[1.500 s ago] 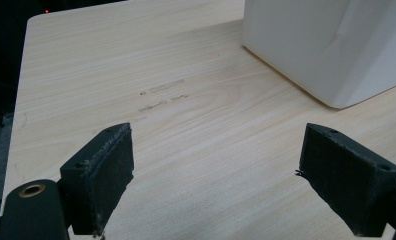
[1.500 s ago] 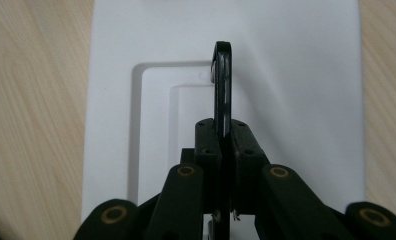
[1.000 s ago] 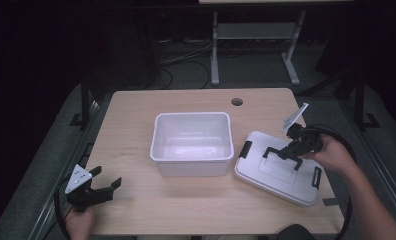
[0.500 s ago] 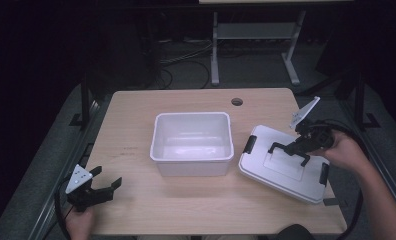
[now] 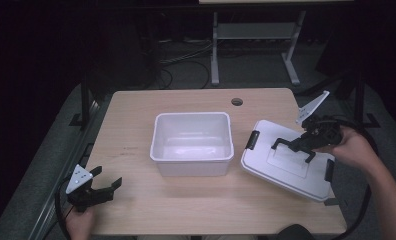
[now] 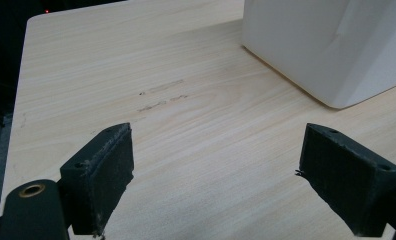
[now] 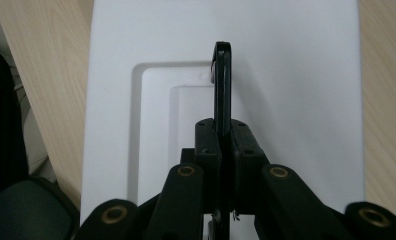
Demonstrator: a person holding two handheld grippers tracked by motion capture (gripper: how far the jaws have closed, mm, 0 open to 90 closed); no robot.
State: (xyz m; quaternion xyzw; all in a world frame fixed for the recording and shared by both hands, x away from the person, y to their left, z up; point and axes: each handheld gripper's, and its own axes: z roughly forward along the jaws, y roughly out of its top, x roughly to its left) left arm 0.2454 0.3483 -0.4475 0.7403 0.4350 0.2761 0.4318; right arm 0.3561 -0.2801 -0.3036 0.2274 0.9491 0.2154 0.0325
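Gripping the black handle (image 5: 292, 146) of the white lid (image 5: 286, 165) with the right tongs (image 5: 306, 142), pads clamped flat on the thin bar, as seen in the right gripper view (image 7: 222, 90). Lid at the right side of the surface (image 5: 136, 115), tilted, near edge raised, just beside the white bin (image 5: 192, 142) but apart from it. Left tongs (image 5: 106, 186) gaping wide and empty near the front left corner, pads (image 6: 111, 160) well apart over bare wood.

Likely trouble: pinching only a narrow hinged bar, so the lid may swing or rotate under it and tip further. Could slip out if jerked. Hanging black side latches (image 5: 252, 139) might catch on the bin rim (image 5: 231, 135) while crossing over. Low far corner may drag on the surface or overhang its right edge. Seating askew probable with one-sided hold; no support from the idle left tongs.

Count: one bin, one lid, one handle, two latches visible, two tongs, one cable hole (image 5: 237, 101).
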